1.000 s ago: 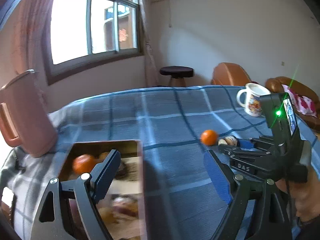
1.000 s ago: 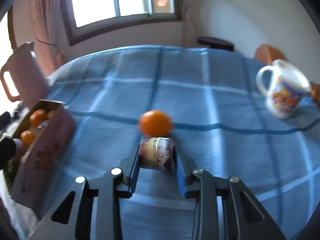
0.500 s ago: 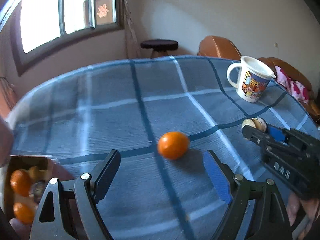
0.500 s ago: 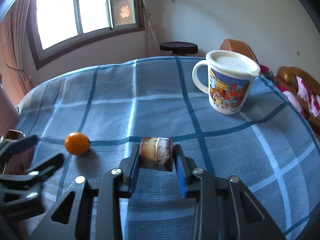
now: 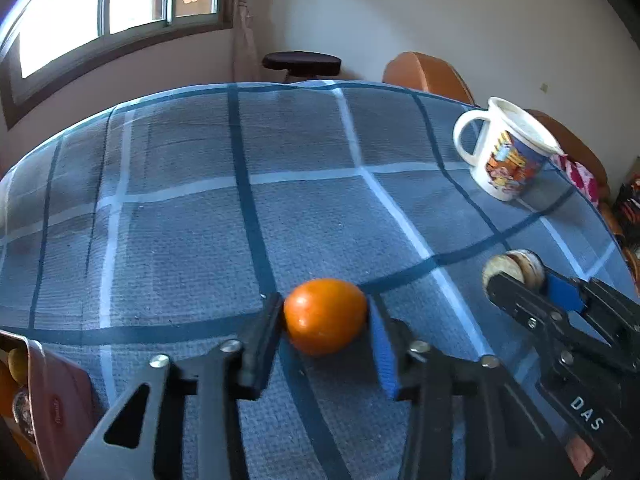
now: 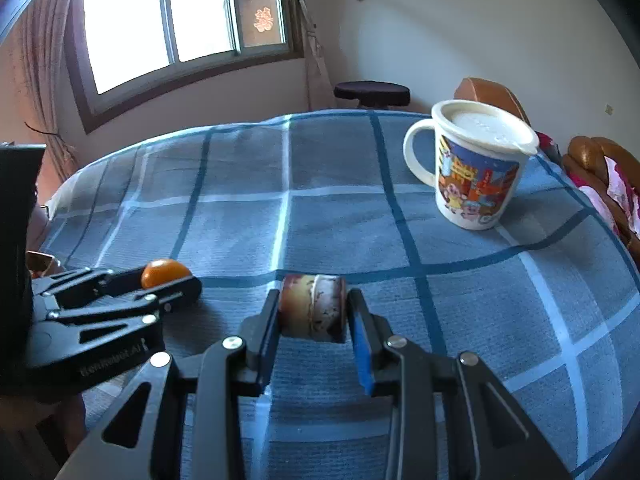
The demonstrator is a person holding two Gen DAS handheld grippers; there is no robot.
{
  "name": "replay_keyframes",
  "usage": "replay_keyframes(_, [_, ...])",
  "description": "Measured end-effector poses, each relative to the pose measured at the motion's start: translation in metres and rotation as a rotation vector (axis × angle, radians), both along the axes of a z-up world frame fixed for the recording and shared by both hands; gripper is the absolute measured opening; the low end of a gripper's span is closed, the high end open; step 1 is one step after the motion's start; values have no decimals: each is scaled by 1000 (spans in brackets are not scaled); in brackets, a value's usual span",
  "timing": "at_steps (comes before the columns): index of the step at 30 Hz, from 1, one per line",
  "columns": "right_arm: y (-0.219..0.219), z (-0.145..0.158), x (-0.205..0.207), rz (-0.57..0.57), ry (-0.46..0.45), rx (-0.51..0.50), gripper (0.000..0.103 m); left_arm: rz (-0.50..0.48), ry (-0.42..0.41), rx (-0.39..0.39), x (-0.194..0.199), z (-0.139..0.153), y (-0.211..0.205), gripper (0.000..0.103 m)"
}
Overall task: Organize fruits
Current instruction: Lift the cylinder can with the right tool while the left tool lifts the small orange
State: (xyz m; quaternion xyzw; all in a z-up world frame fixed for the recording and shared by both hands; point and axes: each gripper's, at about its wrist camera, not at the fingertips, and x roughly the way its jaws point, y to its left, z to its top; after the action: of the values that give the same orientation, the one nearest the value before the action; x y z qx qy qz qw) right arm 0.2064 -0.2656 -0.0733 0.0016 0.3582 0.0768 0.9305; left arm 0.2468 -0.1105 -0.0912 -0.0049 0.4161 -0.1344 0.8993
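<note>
Two grippers are counted: the left gripper (image 5: 325,326) at lower centre and the right gripper (image 5: 520,276) at lower right. One loose orange (image 5: 325,316) lies at centre; one round mottled fruit (image 6: 312,306) sits at lower centre of the right wrist view; the fruits in the one box (image 5: 60,392) at lower left are too cut off to count. One lidded mug (image 5: 506,152) stands at upper right, one checked tablecloth (image 5: 280,208) fills the middle, and one stool (image 5: 301,62) is at upper centre.

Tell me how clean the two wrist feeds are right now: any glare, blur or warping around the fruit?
Left wrist: sharp, the orange crisp between the left tongs, which have just been closing; the window is blown out, and fisheye bows the tablecloth. Right wrist: also sharp, the window overexposed, the small mottled item in the right tongs clear, and the mug unblurred.
</note>
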Motion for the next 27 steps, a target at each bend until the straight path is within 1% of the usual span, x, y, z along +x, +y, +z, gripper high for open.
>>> replay_keyframes(12, [8,9,-13,56,-81,4,36,27,-65,-21,-18,10,11,43])
replay_keyframes(16, [9,11,-16,64,-97,6,36,36,-82,-19,-20,12,12,43])
replay_keyframes(27, [12,19,-30,85,-176,-1,36,60,-134,-15,-28,17,15,43])
